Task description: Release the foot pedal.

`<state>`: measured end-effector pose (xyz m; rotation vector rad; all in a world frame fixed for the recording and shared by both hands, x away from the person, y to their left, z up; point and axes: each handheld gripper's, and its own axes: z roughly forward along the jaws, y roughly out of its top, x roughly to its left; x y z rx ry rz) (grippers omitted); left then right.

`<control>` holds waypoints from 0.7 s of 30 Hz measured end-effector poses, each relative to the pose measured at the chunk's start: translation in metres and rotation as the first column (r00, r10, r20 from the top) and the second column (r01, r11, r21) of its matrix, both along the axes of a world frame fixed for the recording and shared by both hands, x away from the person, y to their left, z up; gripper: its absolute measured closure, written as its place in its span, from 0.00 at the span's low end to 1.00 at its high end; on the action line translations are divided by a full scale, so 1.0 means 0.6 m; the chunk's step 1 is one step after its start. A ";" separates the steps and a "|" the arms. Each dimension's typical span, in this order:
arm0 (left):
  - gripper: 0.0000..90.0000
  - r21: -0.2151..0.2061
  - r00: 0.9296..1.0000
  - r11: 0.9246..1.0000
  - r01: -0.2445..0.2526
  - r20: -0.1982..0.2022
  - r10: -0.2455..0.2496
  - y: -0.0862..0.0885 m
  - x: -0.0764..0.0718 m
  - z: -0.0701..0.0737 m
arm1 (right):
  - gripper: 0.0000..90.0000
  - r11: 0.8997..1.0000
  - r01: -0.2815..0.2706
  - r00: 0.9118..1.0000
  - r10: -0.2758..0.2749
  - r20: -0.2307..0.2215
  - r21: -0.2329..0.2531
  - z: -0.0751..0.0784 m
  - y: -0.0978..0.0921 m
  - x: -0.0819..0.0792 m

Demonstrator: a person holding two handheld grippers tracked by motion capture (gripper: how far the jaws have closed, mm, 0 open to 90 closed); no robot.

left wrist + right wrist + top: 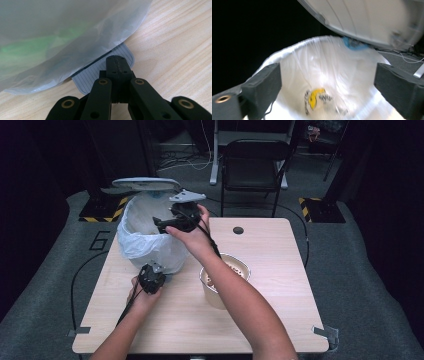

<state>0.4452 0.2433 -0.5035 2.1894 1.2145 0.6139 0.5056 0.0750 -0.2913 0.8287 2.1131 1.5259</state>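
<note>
A small pedal bin lined with a white bag stands at the table's back left, its lid raised. My right gripper hangs over the bin's mouth, open and empty. Seen from the right gripper view, its jaws frame the bag's inside, where a yellow and black-striped wrapper lies blurred. My left gripper is low at the bin's front. The left gripper view has its shut tips resting on the grey ribbed pedal, under the bulging bag.
A tan paper bowl holding brownish bits stands right of the bin, partly under my right forearm. The wooden table has a round cable hole at the back. A black chair stands beyond the table.
</note>
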 end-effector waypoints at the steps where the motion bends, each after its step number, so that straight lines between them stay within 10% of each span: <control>1: 1.00 0.000 1.000 1.000 0.000 0.000 0.000 0.000 0.000 0.000 | 0.09 1.000 0.000 1.000 0.000 0.000 0.000 0.000 0.000 0.000; 6: 0.96 0.007 1.000 1.000 0.006 0.000 -0.006 0.004 0.001 0.001 | 0.14 0.999 0.010 1.000 -0.010 -0.010 -0.031 -0.010 -0.075 -0.010; 9: 0.89 -0.073 1.000 0.997 -0.018 -0.020 0.017 0.020 0.005 0.005 | 0.16 0.999 0.042 0.999 -0.043 -0.030 -0.017 -0.017 -0.131 -0.020; 21: 0.61 -0.130 1.000 0.992 -0.008 0.008 0.009 0.054 -0.035 0.027 | 0.18 0.992 0.106 0.994 -0.104 0.026 -0.068 -0.030 -0.224 -0.048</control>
